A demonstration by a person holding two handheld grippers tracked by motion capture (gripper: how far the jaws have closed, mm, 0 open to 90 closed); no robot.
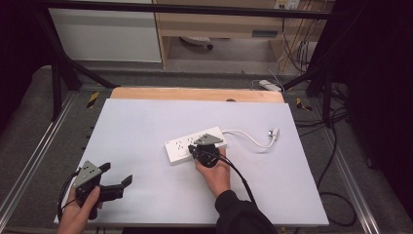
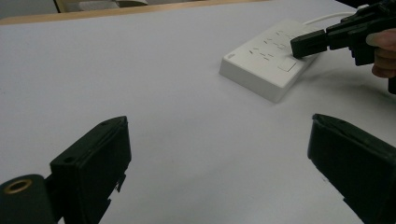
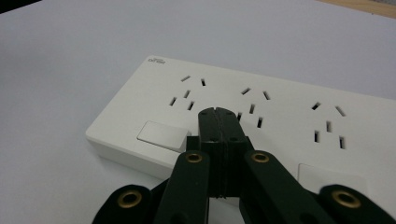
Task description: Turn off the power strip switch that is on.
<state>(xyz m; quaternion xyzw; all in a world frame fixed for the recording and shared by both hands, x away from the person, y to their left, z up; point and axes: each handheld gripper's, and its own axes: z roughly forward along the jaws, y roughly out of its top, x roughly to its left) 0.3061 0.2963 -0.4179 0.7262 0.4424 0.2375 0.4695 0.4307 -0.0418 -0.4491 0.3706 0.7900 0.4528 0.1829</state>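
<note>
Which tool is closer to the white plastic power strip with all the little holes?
The right tool, jaws shut, is right over the white plastic power strip, beside its switch. The left tool, open, sits far off near the table's front-left corner.

White power strip [image 1: 195, 143] with rocker switches [image 3: 160, 134], lying flat near mid-table, long axis angled. Sockets empty. White cable [image 1: 248, 138] trailing rightward to plug [image 1: 273, 133] resting on table.

White power strip [image 1: 195, 144] on white tabletop [image 1: 146, 126]; cord [image 1: 248, 138] trails right.
</note>
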